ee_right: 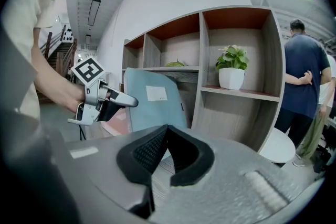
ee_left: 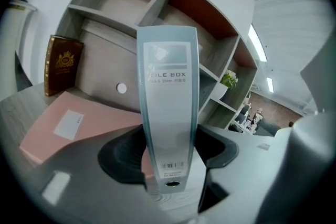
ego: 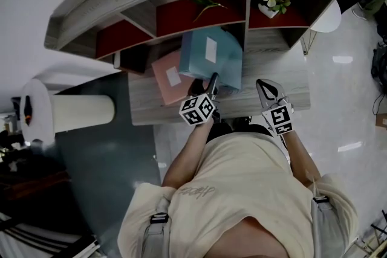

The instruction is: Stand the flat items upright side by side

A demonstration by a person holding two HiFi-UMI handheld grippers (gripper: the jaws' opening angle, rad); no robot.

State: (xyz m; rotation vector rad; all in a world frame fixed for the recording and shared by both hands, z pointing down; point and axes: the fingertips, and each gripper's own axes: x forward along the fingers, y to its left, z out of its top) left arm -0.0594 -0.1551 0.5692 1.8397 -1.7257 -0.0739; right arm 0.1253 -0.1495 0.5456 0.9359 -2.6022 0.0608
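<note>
On the desk (ego: 145, 107), 1 blue file box (ego: 211, 54) is up on edge, slightly tilted, just beside 1 pink file box (ego: 171, 77) lying flat. It looks stiff, light and smooth-sided, best taken by its narrow spine. The left gripper (ego: 211, 83) grips that spine, jaws fairly wide. The right gripper (ego: 270, 92) is clenched and empty.

Grey wood desk (ego: 143, 104): pink file box (ego: 172, 78) lying flat.
</note>
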